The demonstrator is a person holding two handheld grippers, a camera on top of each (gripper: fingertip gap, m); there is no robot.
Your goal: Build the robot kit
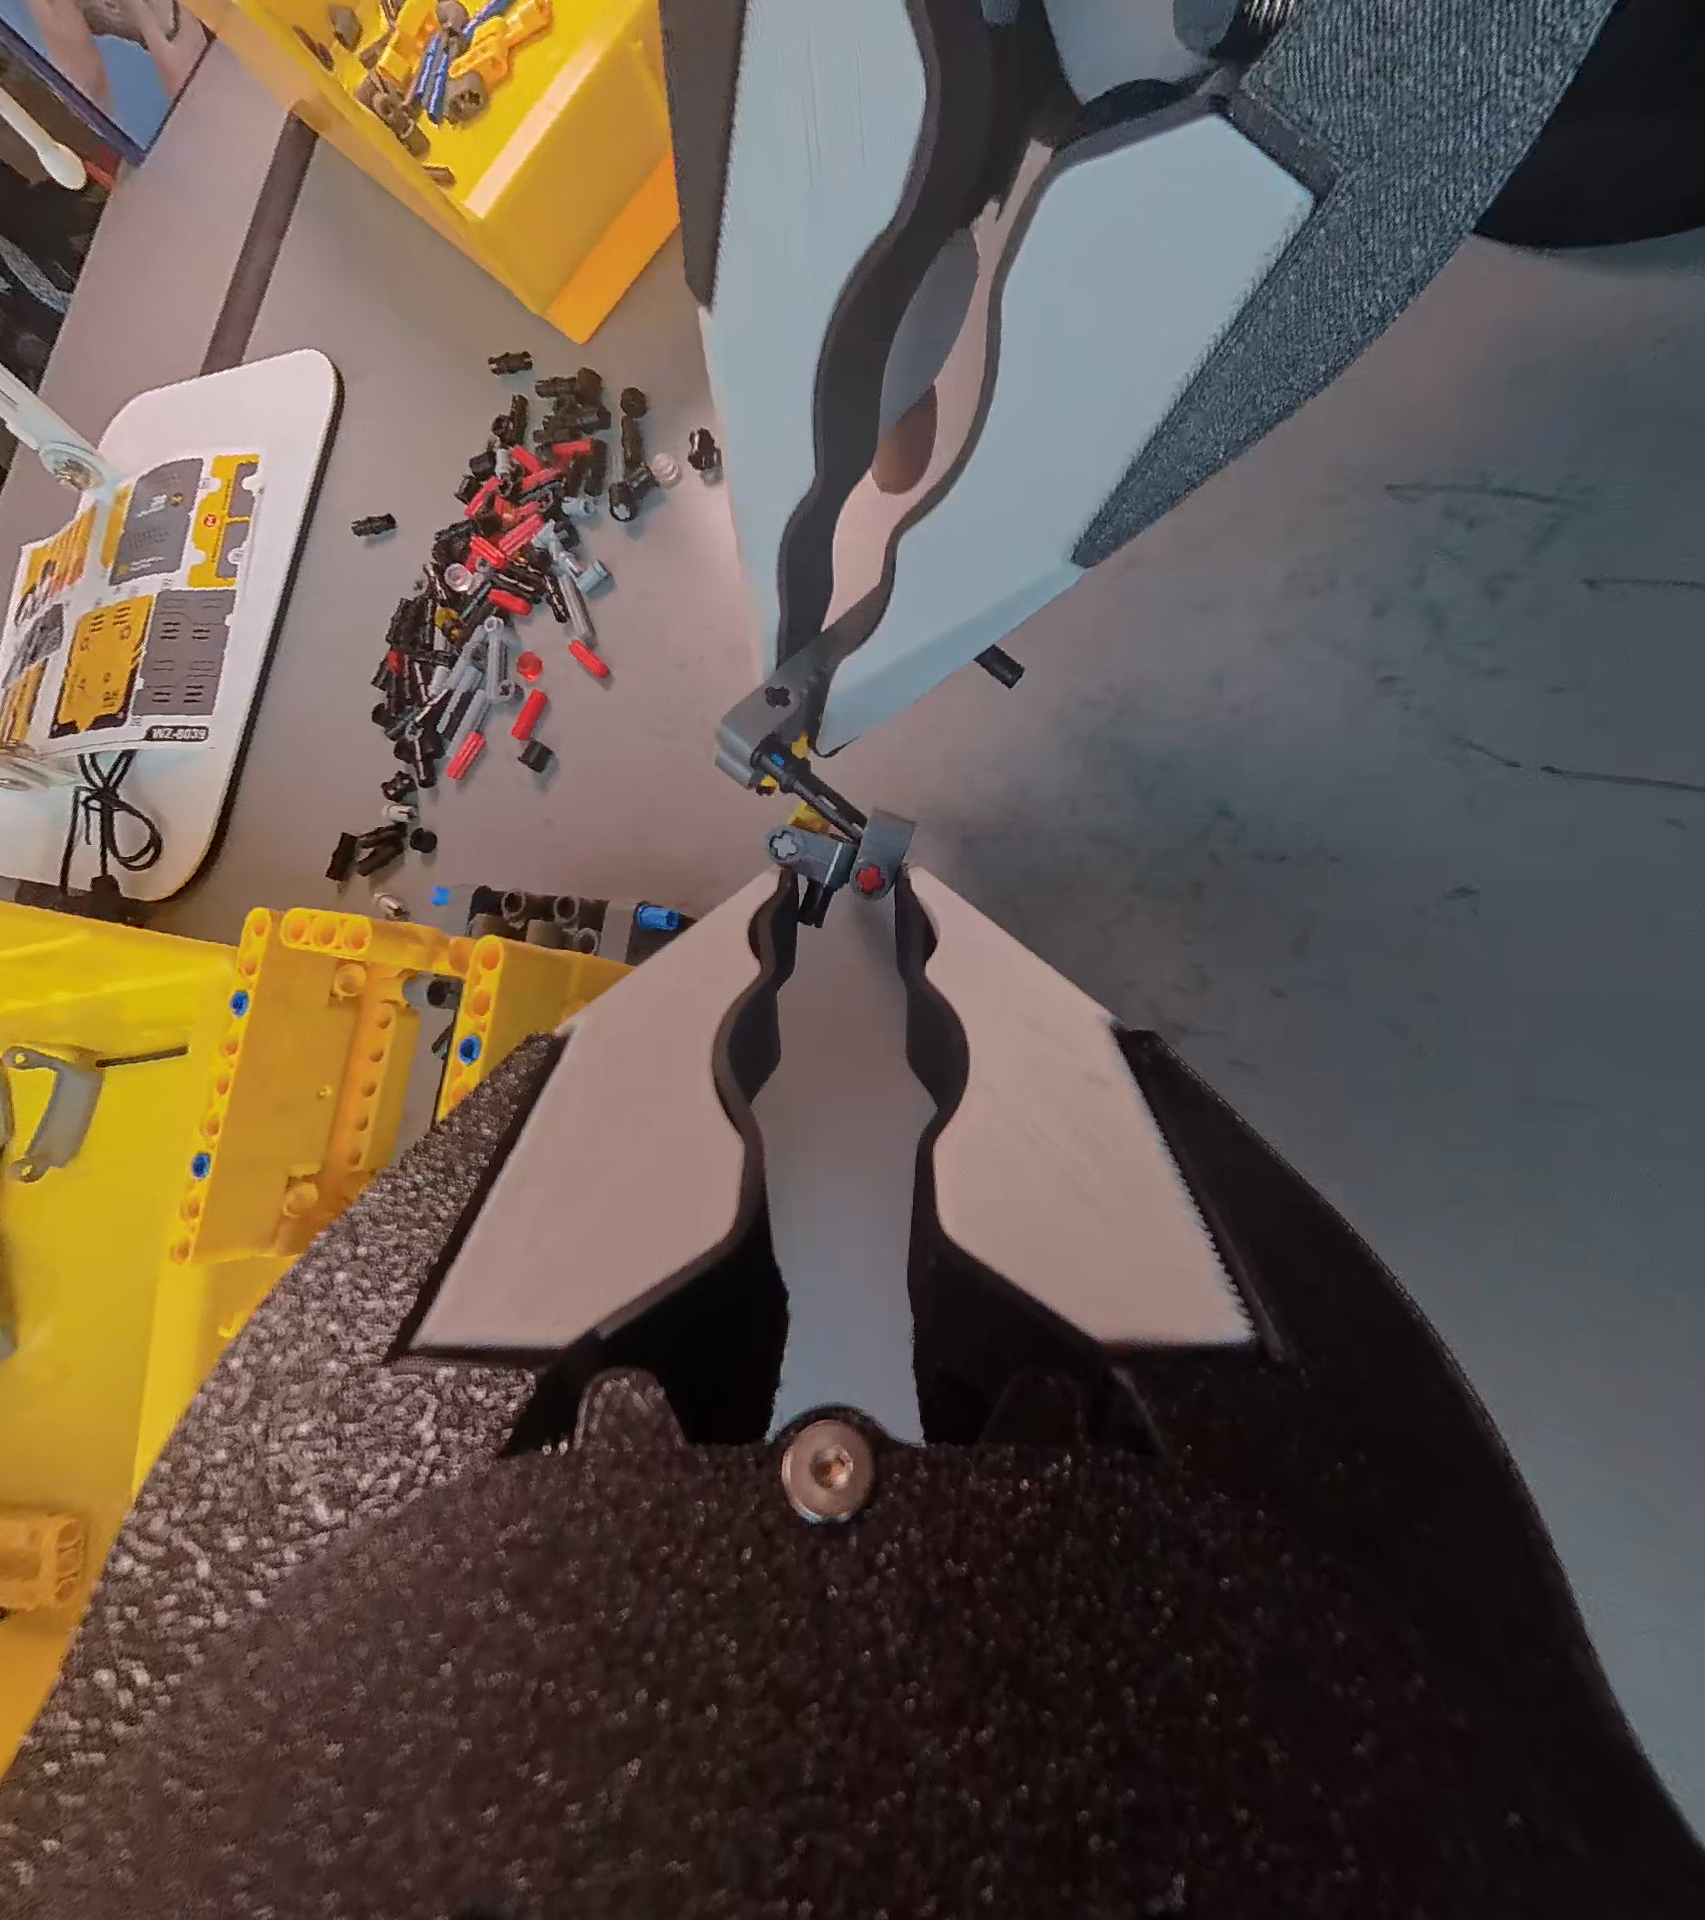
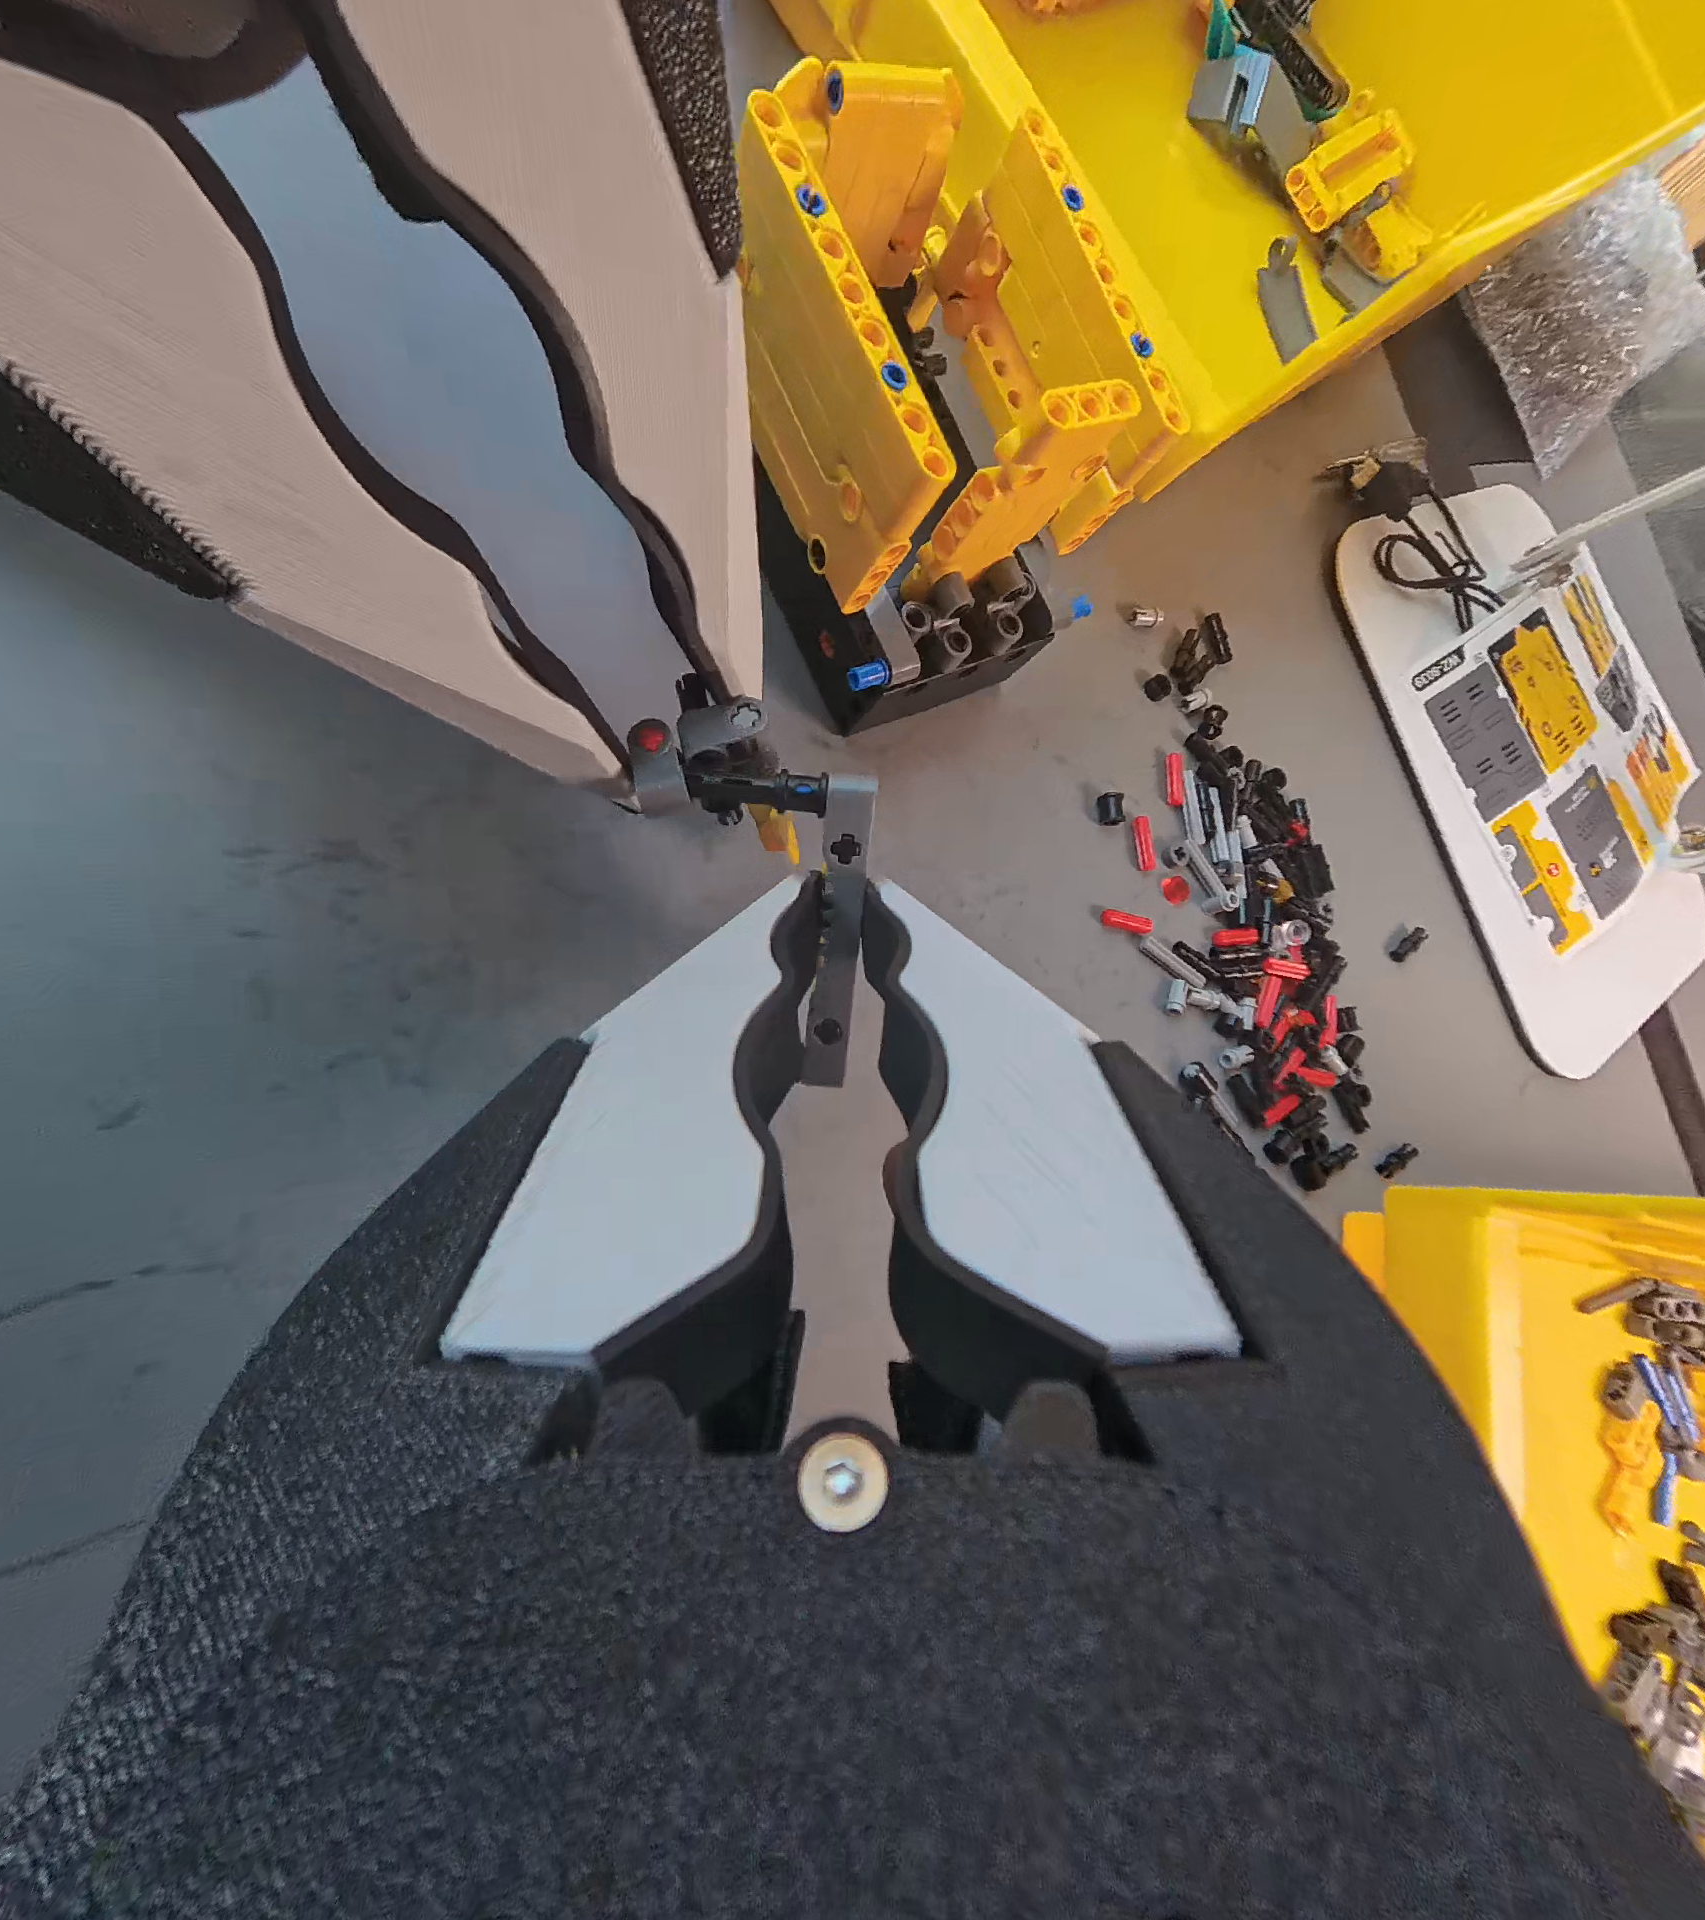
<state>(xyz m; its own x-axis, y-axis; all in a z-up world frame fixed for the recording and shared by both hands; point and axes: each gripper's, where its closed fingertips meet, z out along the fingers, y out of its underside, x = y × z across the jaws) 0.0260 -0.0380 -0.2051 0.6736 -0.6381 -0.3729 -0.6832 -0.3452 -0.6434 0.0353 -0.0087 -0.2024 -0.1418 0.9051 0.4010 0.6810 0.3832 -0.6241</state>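
Note:
My left gripper is shut on a small grey connector piece with a red pin end. My right gripper is shut on a grey holed beam that stands upright between its fingers. A black axle with a blue mark bridges the connector and the top of the beam. The two grippers meet tip to tip above the grey table. The right gripper comes in from the top of the left wrist view. The left gripper comes in from the upper left of the right wrist view.
A pile of small black, red and grey pins lies on the table. A yellow brick-built model stands near the left gripper. Yellow bins hold parts. A white board with a sticker sheet lies beyond the pile. Left and right tips are no more than a few centimetres apart.

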